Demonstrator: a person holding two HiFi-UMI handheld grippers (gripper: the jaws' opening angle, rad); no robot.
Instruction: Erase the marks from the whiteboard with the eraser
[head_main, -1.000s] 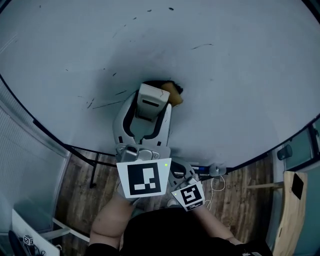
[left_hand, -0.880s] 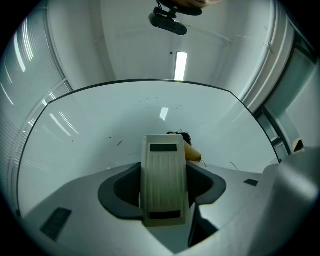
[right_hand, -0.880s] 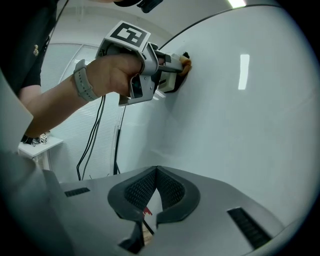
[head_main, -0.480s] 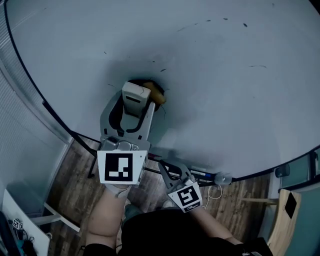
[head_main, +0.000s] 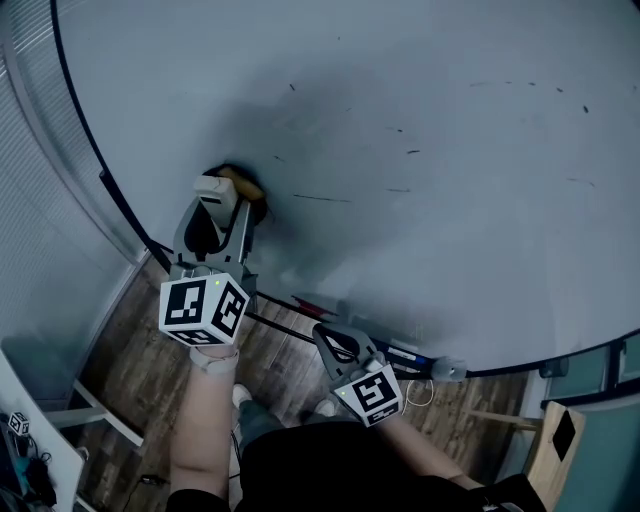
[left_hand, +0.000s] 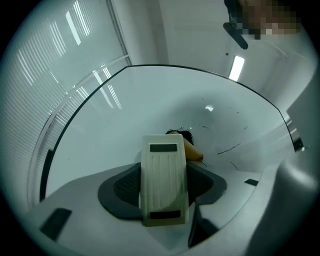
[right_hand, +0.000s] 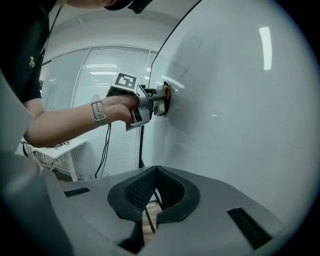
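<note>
The whiteboard (head_main: 450, 250) fills the head view, with short dark marks (head_main: 322, 198) right of the eraser and more strokes (left_hand: 230, 148) in the left gripper view. My left gripper (head_main: 228, 192) is shut on the tan eraser (head_main: 243, 183), whose black pad is pressed to the board near its left edge. In the left gripper view the eraser (left_hand: 194, 151) pokes out beside the white jaw of the left gripper (left_hand: 175, 146). My right gripper (head_main: 327, 337) hangs low by the board's bottom edge, shut on nothing. The right gripper (right_hand: 155, 172) view shows the eraser (right_hand: 165, 96) against the board.
The board's dark frame (head_main: 105, 180) runs down the left, with a slatted glass wall (head_main: 40, 200) beyond. Markers (head_main: 400, 352) lie on the ledge under the board. A white table (head_main: 40, 440) stands at lower left and a wooden panel (head_main: 555, 440) at lower right on plank flooring.
My left gripper has carried the eraser leftward across the board towards its left frame. The right gripper has stayed low near the ledge.
</note>
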